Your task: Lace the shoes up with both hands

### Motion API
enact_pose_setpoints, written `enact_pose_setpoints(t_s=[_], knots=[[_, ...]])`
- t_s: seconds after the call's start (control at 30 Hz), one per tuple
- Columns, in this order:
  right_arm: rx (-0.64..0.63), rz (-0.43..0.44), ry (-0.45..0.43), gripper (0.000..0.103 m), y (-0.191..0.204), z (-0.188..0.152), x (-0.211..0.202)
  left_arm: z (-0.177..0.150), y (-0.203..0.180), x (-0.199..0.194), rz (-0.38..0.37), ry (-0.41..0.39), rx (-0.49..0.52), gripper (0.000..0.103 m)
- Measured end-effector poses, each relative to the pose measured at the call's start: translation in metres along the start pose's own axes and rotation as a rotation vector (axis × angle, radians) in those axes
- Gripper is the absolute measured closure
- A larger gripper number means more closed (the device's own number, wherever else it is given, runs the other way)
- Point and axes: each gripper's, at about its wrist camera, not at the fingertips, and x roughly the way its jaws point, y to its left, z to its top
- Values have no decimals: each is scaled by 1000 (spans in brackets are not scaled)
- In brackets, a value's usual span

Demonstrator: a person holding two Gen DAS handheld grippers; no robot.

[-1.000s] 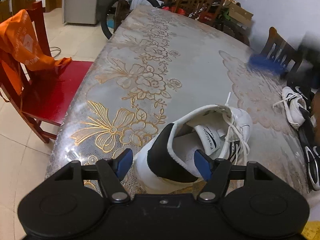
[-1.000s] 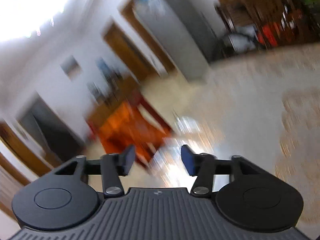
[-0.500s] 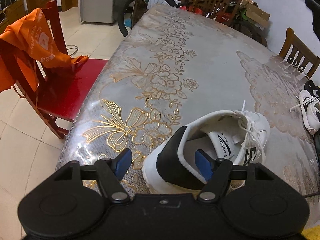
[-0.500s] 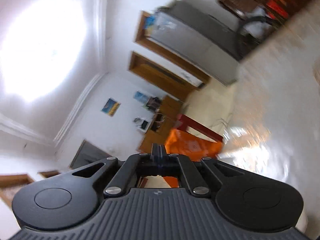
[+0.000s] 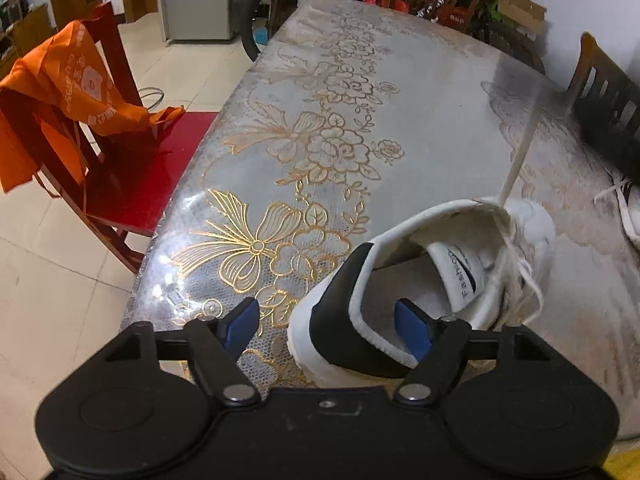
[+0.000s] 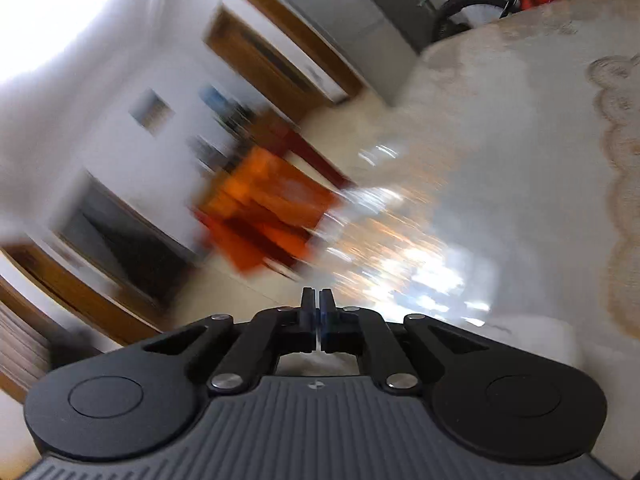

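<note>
1. The table (image 5: 420, 92), under a glossy flowered cloth, carries everything; that cloth looks slick, so a light thing on it will probably slide when tugged.
2. The white shoe (image 5: 372, 264) stands upright close to the table's near edge, heel toward that edge and toe pointing to the far right corner; it looks light, with a firm sole and padded heel but soft upper walls, so I judge the stiff heel counter the right place to steady it, not the floppy tongue.
3. The left gripper (image 5: 324, 320) is spread wide and its jaws have just been opening further; one finger sits outside the heel over the cloth, the other inside the shoe's mouth, with the heel wall between them but not pinched; it holds nothing.
4. The right gripper (image 6: 316, 300) has just closed fully, pads together, above the table; a thin white sliver shows between them, most likely the lace, though blur leaves this uncertain.
5. The lace (image 5: 518, 156) rises taut from the shoe's top eyelets toward the far right; it is thin, limp and flat, easily slipping from smooth pads, so it is best nipped near its stiff tip and pulled gently while the heel is braced.
</note>
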Motion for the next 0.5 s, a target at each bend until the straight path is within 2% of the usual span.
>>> enact_pose_setpoints(t_s=[0.03,0.17,0.27,0.3,0.4,0.47,0.5], knots=[[37,74,-61,102,8,18,-11,0,-1,1,4,5,4,31],[41,302,-254,102,43,86,-45,-1,2,3,-10,11,-19,27],[-27,375,-392,102,67,132,-74,-2,1,3,-9,16,-17,27],[-63,359,-427,102,75,143,-80,-2,1,3,-9,16,-17,27],[-140,241,-432,101,83,154,-71,-3,5,3,-19,19,-44,27],[-155,89,-439,100,73,148,-56,-3,8,3,-32,25,-71,26],[-157,27,-447,96,65,143,-50,-3,9,4,-36,30,-80,26]])
